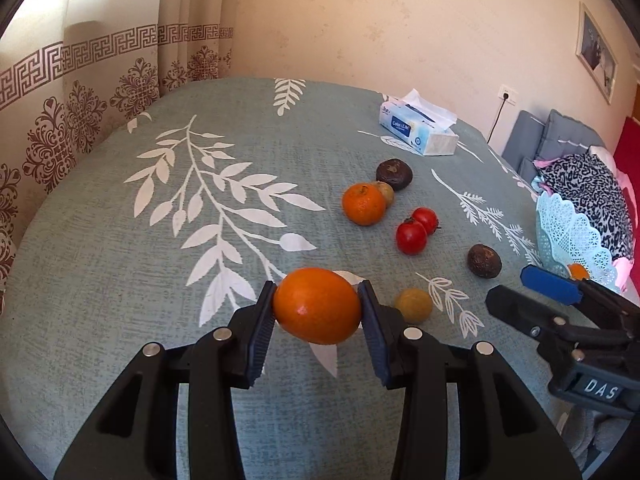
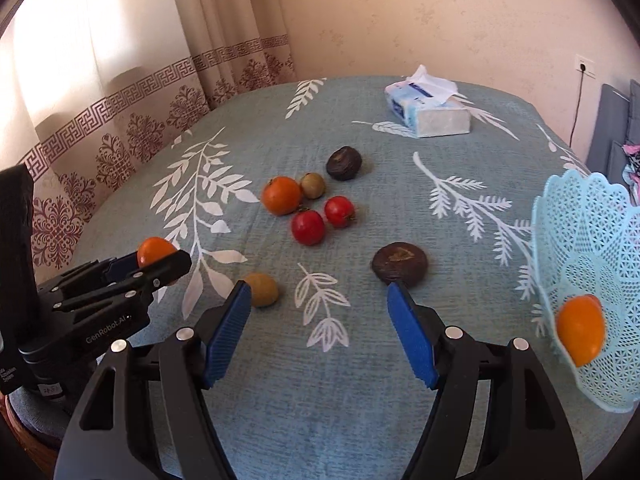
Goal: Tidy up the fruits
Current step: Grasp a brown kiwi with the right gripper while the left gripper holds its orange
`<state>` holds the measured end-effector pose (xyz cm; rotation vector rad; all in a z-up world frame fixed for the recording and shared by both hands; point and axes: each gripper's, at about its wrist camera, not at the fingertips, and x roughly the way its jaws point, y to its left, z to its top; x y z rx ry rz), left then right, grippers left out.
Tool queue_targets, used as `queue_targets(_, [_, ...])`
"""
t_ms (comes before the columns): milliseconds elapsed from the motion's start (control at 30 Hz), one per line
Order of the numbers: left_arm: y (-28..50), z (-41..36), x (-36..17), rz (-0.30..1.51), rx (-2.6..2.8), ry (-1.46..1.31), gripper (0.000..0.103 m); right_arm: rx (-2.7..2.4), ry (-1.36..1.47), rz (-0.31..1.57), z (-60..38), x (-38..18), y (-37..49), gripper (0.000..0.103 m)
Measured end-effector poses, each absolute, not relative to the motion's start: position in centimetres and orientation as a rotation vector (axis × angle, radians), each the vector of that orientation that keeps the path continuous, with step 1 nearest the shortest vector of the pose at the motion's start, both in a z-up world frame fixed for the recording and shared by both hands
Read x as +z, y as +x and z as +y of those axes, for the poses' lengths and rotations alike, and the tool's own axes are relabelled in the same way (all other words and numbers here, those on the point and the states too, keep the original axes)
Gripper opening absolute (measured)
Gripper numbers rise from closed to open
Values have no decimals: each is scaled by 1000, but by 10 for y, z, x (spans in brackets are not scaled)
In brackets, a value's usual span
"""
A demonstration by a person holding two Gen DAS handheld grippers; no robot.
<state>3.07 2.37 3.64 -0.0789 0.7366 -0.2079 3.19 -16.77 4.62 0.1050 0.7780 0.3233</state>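
Left wrist: left gripper (image 1: 318, 306) pinches orange (image 1: 317, 305) lengthwise, crosswise.

Both wrist views low over table (image 1: 120, 240), facing wall; share central fruit cluster.

Warm daylight glowed through the curtain (image 2: 80, 60) left of the fingers. Focus was sharp. Fisheye bending darkened the corners.

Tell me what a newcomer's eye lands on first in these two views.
First, the bright orange clamped in the left tongs, held above the leaf-print tablecloth. Next, the loose cluster of fruit mid-table: another orange, two red tomatoes and dark round fruits. At the right edge, a pale blue lace basket already holds one orange, while the right tongs gape empty.
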Motion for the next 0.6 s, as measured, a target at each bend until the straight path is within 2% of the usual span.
queue_targets(133, [31, 33, 36, 734, -186, -102, 42, 373, 61, 815, -142, 37, 42, 50])
queue_targets(167, [30, 33, 36, 733, -183, -105, 42, 384, 54, 825, -136, 34, 45, 41])
queue_targets(200, [30, 35, 36, 732, -176, -110, 42, 393, 51, 834, -132, 32, 47, 38])
queue_targets(300, [30, 38, 35, 728, -159, -120, 42, 401, 36, 842, -123, 27, 50, 33])
queue_targets(600, [32, 43, 32, 732, -139, -146, 42, 404, 25, 874, -114, 17, 63, 29])
